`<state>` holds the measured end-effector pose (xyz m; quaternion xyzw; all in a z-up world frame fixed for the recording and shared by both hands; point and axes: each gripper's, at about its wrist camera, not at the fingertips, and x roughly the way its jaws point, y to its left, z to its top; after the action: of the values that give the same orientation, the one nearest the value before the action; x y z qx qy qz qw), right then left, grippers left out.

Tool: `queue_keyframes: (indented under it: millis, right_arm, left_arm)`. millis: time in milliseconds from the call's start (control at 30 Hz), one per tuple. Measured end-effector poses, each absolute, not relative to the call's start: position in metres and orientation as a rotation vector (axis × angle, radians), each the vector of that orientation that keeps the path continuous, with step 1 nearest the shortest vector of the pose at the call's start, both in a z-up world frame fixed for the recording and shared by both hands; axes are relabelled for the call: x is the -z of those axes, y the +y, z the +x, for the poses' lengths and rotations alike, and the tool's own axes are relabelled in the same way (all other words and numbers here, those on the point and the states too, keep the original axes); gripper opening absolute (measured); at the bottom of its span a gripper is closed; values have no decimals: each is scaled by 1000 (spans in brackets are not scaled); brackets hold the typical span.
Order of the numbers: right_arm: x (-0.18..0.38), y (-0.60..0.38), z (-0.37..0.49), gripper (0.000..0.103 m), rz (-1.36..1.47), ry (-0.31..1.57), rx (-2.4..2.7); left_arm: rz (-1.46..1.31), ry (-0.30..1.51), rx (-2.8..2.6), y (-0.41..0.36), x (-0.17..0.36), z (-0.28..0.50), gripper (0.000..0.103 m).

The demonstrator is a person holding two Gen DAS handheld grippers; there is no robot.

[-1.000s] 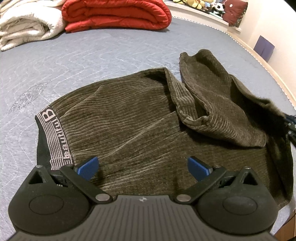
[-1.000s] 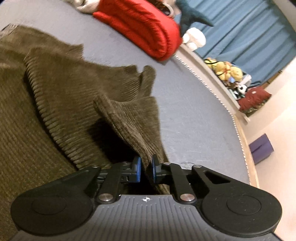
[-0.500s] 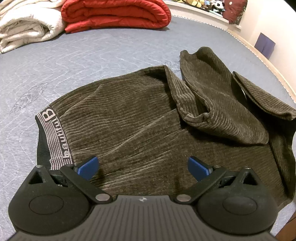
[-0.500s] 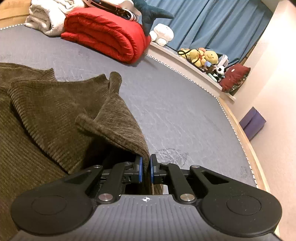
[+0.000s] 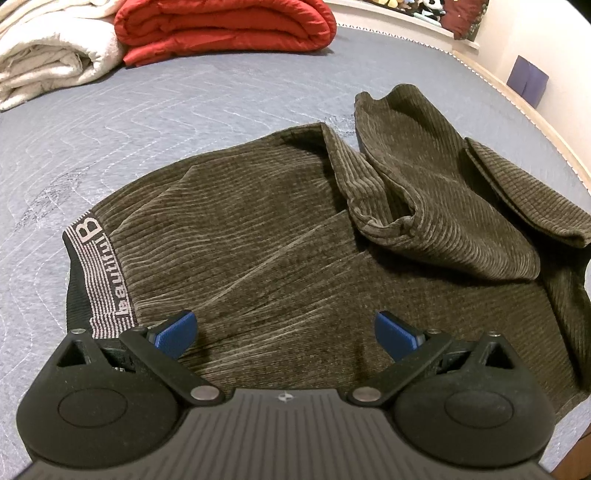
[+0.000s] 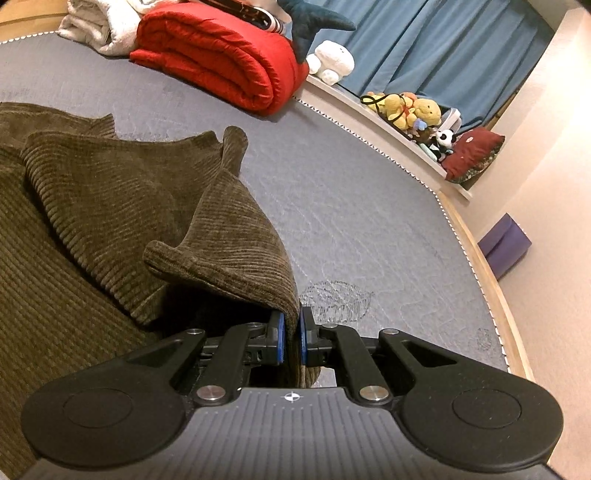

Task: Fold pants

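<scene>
In the left wrist view, the waistband (image 5: 98, 277) with its woven lettering lies at centre left of the frame, just above the left pad of the left gripper (image 5: 284, 328). That gripper stands wide open over the upper part of the pants (image 5: 258, 243) and has hold of nothing. The pants are spread on the grey quilted bed (image 5: 166, 110), filling the middle of the frame, with one leg (image 5: 443, 206) doubled back toward centre right. A cream blanket (image 5: 48, 55) and a red quilt (image 5: 221, 26) sit well apart at upper left and upper centre. In the right wrist view, the pants occupy the left half of the frame; the right gripper (image 6: 290, 339) at lower centre is closed tight on the hem edge (image 6: 258, 258) of a leg, lifting it into a peaked fold clear of the bed. The fabric is a thick ribbed corduroy: soft, limp and moderately heavy, so it is expected to drape and sag between holds and not to slip readily from the pads. Recommended holds are the hem and the waistband, where the doubled layers give a firm edge; a pinch in mid-panel would probably gather one layer only.
</scene>
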<state>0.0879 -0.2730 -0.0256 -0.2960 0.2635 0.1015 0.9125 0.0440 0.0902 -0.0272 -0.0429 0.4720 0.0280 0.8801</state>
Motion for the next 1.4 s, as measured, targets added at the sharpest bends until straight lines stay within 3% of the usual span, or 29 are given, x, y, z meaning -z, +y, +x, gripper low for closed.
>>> queue_keyframes:
  millis: [300,400,467,700,833,867,900,967,1000,1400]
  right_arm:
    - [22,-276,90,8,-584,543,-170]
    - [19,-291,88,0,-540,550,-104]
    - [17,-308,85,0,-504,565,-29]
    - [36,-423,66,0,-326,799,330]
    - [25,-446,46,2,-181,666,220]
    - [19,-438,43,12,-197,619,179]
    - [14,-425,40,33,-231,570,128]
    - [8,-395,38,63,-306,488,36]
    - [7,-379,39,68,-346,459,-15]
    - [68,-246,86,66,-978,397,-215]
  left_arm:
    - [-91,984,-59,90,27,44,102]
    - [-95,984,-59,91,26,44,102]
    - [-99,983,-55,92,26,43,102]
    - [-100,975,-25,87,21,41,102]
    - [-99,983,-11,78,23,45,102]
    - [-94,986,-10,74,24,46,102]
    - [-88,988,-10,71,25,47,102]
    - [-73,993,-9,65,28,49,102]
    - [-68,995,-11,63,29,49,102]
    - [-88,1000,-60,82,30,46,102]
